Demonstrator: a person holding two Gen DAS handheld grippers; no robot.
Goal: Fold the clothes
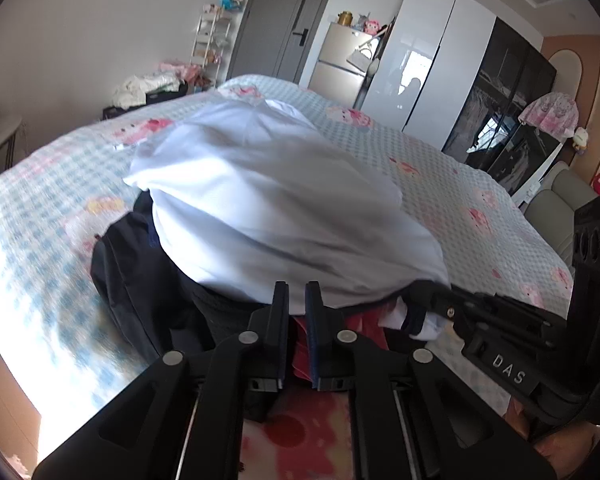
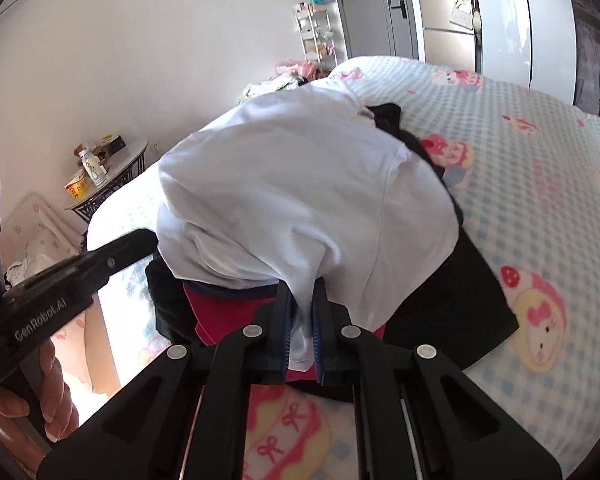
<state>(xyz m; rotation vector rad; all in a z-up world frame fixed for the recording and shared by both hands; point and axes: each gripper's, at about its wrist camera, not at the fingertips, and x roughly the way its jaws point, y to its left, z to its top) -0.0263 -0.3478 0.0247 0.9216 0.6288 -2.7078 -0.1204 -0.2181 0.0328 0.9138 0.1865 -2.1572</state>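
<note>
The bed [image 1: 452,184], covered with a blue-and-white checked sheet printed with pink cartoon figures, fills most of both views and serves as the landmark here. At the near edge of the bed lies a pile of clothes: a dark garment [image 2: 452,300] spread flat on the sheet, a red garment [image 2: 220,308] on top of it, and above both a white shirt [image 1: 276,208] that is lifted off the pile, billowing toward the middle of the bed.

The right gripper [image 2: 302,320], at the near edge of the bed, has its jaws nearly closed on a bunched hem of the white shirt, the cloth pinched between the blue pads. The left gripper [image 1: 297,312], beside it along the same edge, holds its jaws narrowly apart at the shirt's lower edge; white cloth sits at the fingertips, but whether the pads actually press on it I cannot tell. A hand [image 2: 28,396] grips the left gripper's handle, off the bed's near corner.

Beyond the far side of the bed stand a white wardrobe [image 1: 428,52] and a grey door [image 1: 284,20].
</note>
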